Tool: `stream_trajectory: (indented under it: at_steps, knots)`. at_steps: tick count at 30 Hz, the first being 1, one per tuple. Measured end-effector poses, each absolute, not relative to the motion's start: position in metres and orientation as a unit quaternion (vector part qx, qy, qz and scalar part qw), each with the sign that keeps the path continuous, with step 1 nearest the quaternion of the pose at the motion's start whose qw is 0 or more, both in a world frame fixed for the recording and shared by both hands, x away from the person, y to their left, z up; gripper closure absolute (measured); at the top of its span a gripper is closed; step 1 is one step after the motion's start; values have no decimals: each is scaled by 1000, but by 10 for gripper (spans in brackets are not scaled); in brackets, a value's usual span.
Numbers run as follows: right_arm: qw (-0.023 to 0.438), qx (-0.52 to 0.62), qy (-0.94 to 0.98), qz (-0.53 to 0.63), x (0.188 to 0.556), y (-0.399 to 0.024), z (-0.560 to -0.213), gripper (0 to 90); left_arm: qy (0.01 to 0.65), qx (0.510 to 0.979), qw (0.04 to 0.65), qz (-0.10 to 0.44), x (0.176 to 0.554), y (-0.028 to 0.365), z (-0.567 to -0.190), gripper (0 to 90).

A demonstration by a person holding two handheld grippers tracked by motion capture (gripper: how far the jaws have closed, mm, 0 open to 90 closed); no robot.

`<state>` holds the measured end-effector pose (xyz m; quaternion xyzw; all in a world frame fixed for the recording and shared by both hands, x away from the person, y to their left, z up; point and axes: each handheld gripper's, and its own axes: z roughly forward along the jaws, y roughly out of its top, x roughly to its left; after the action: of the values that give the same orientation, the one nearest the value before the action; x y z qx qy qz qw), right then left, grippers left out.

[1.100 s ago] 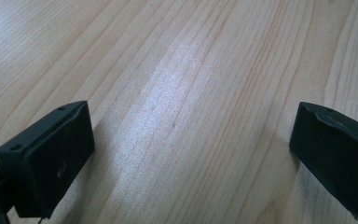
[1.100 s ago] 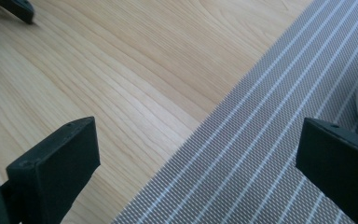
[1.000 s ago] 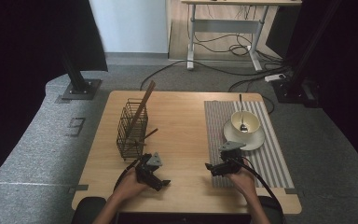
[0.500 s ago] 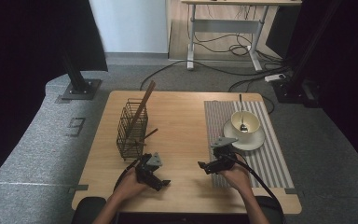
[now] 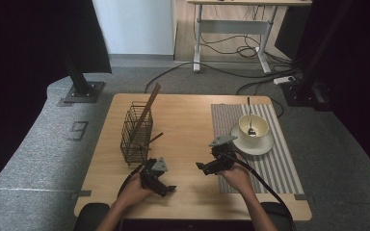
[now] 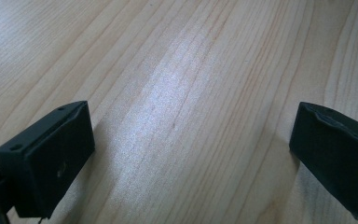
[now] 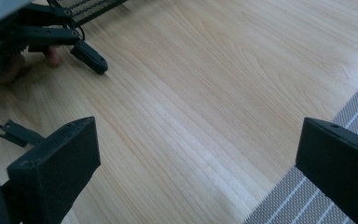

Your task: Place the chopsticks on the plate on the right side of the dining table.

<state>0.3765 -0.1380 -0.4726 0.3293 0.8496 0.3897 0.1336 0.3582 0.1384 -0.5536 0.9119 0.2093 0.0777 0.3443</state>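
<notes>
High view had the full layout: wire basket (image 5: 136, 132) with a wooden stick left of centre, cup (image 5: 253, 126) with spoon on a saucer on the striped mat (image 5: 279, 163) at right, both tongs low at the near edge of the bench (image 5: 188, 115). Left tongs (image 5: 166, 188) and right tongs (image 5: 201, 167) were both spread wide, holding nothing. Right gripper view caught the mat edge, basket corner and left tongs well apart across bare wood.

Left hand-held gripper (image 6: 186, 154) low over pale wooden counter (image 6: 191, 70), black jaws spread wide, bare wood grain between
</notes>
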Motion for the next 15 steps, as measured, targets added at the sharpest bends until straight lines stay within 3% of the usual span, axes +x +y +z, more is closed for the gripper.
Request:
stream_trajectory:
  at_steps: [15]
  knots:
    - [122,314,851,403,384,-112,-448,0,210,912,344,78,358,138,-554,0]
